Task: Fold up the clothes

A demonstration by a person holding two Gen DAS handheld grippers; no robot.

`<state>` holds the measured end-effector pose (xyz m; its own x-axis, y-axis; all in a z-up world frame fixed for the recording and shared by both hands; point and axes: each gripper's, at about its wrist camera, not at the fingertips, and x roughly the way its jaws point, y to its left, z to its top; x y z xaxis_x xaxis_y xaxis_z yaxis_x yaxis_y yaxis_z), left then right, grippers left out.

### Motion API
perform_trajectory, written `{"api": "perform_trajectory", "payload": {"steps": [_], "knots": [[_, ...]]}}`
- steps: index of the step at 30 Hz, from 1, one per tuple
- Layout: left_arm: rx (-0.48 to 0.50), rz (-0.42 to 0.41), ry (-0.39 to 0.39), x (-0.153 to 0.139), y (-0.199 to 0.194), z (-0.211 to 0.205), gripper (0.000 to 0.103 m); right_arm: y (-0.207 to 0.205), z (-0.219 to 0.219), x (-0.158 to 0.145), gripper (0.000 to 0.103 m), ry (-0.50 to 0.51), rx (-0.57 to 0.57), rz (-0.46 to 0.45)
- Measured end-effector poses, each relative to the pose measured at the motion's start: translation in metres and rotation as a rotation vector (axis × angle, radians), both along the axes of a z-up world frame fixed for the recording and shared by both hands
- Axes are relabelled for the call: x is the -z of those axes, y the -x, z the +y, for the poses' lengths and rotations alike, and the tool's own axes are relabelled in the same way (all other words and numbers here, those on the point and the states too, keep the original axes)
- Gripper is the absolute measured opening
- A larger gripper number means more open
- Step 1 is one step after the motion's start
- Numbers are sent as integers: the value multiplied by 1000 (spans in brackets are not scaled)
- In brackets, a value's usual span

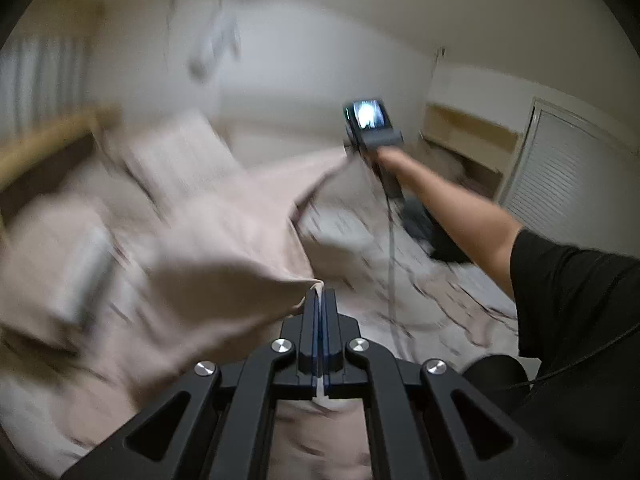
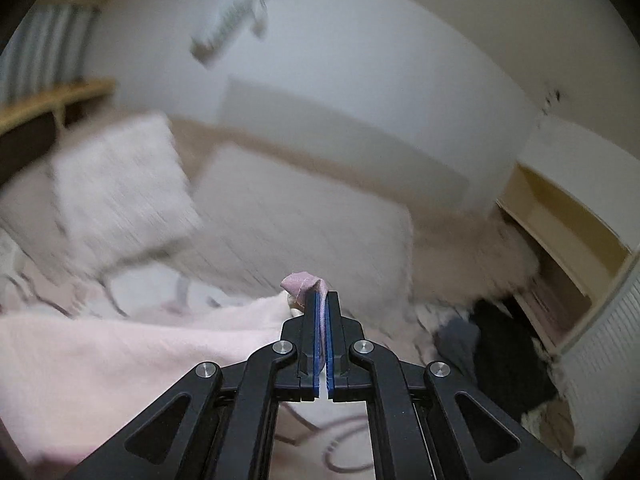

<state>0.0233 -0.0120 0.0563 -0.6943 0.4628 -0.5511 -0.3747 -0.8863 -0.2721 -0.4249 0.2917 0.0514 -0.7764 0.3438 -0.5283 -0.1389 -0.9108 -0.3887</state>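
Observation:
A pale pink garment (image 1: 224, 240) hangs spread in the air over the bed, blurred by motion. My left gripper (image 1: 320, 294) is shut on one corner of it, low in the left wrist view. The right gripper (image 1: 352, 148), held by a person's bare arm (image 1: 452, 208), grips the far corner of the same cloth. In the right wrist view my right gripper (image 2: 322, 296) is shut on a small fold of the pink garment (image 2: 120, 344), which trails off to the left over the bed.
A bed with a patterned cover (image 1: 440, 312) lies below, with pillows (image 2: 120, 196) at its head. Dark clothes (image 2: 504, 344) are piled at the bed's right side. A pale shelf unit (image 2: 568, 216) and a louvred door (image 1: 568, 184) stand on the right.

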Motion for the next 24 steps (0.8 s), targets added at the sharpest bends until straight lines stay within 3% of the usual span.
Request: {"api": "perform_trajectory", "payload": {"steps": [2, 4, 5, 6, 10, 13, 14, 15, 17, 20, 24], "knots": [[11, -99, -6, 50, 23, 25, 2, 6, 32, 40, 2, -14, 67, -45], [13, -188, 6, 99, 43, 49, 2, 11, 64, 80, 37, -26, 134, -91], [10, -228, 22, 123, 52, 61, 2, 6, 80, 100, 84, -43, 167, -105], [12, -256, 32, 138, 56, 68, 2, 0, 96, 120, 98, -62, 200, -117], [-9, -343, 101, 192, 52, 92, 2, -48, 139, 169, 98, -123, 228, -188], [-30, -372, 70, 201, 44, 87, 6, -95, 155, 186, 98, -148, 204, -211], [-37, -385, 46, 202, 43, 84, 20, -113, 158, 188, 98, -151, 188, -212], [-44, -389, 16, 201, 39, 78, 40, -128, 158, 187, 98, -153, 167, -209], [-62, -387, -35, 199, 29, 67, 56, -158, 147, 180, 98, -125, 102, -215], [-60, -370, -43, 187, 14, 56, 56, -200, 112, 164, 98, -55, -21, -218], [-57, -301, 46, 163, 12, 33, 56, -263, 41, 138, 98, -43, -212, -163]]}}
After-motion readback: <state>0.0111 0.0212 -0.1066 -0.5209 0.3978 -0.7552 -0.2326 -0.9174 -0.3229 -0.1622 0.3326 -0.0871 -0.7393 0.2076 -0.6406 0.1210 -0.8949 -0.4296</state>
